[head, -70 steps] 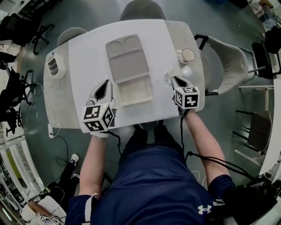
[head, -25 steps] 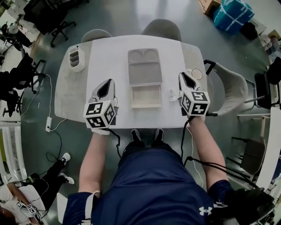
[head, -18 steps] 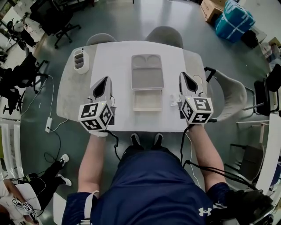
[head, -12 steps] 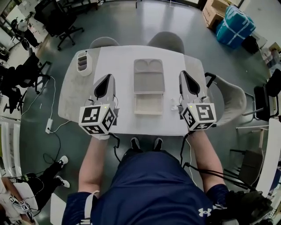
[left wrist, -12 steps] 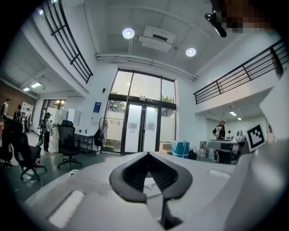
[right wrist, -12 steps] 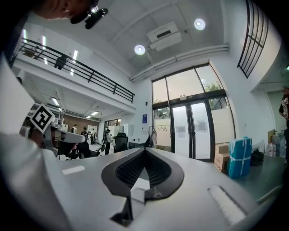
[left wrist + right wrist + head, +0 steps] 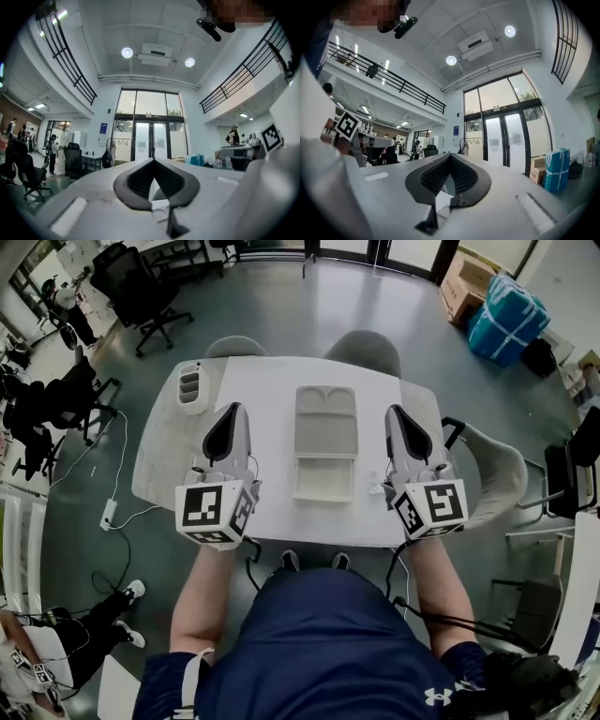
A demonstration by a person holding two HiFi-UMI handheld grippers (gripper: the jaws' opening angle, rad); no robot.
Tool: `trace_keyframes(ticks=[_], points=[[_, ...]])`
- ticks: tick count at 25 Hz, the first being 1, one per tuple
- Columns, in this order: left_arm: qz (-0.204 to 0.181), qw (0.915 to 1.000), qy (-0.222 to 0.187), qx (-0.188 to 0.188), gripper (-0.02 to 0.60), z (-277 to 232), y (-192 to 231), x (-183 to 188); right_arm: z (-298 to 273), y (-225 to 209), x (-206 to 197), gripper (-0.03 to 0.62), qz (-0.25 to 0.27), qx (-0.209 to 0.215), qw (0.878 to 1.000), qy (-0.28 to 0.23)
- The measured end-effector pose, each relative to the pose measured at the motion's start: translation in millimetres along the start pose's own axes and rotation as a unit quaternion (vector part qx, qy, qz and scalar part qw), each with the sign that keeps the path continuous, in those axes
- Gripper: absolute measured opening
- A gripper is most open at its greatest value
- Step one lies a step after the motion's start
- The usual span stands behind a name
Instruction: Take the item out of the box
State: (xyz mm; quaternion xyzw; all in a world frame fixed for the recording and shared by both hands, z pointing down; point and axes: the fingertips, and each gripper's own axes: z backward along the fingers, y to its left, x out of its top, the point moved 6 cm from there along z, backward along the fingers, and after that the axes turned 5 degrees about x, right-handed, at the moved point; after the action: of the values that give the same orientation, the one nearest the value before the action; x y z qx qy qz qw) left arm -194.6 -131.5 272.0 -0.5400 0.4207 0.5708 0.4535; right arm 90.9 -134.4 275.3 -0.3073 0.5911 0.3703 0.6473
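The left gripper (image 7: 232,413) and right gripper (image 7: 395,414) have light grey shells with black ribbed jaw linings. The left cube (image 7: 214,513) and right cube (image 7: 431,510) are faced with black-and-white square markers. The table (image 7: 262,395) is white across its centre band and pale grey at its left and right ends, the box (image 7: 324,480) on it is off-white inside with a beige-grey lid (image 7: 325,421) on its far side, the shirt (image 7: 328,643) is navy blue with a white logo, the floor (image 7: 281,296) is dull grey-green, and the bundle (image 7: 511,307) at far right is bright blue with pale straps.
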Motion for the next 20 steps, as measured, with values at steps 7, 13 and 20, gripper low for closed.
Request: trace_keyframes(ticks=[7, 13, 20], points=[[0.007, 0.9999, 0.006, -0.007, 0.002, -9, 2, -1, -6, -1, 0, 0.002, 0.003, -0.001, 1.0, -0.002], [0.007, 0.9999, 0.012, -0.006, 0.002, -16, 0, -7, -7, -9, -5, 0.002, -0.004, -0.006, 1.0, 0.001], [0.012, 0.9995, 0.028, -0.006, 0.002, -22, 5, -16, -14, -14, -13, 0.002, -0.014, -0.008, 1.0, 0.014]])
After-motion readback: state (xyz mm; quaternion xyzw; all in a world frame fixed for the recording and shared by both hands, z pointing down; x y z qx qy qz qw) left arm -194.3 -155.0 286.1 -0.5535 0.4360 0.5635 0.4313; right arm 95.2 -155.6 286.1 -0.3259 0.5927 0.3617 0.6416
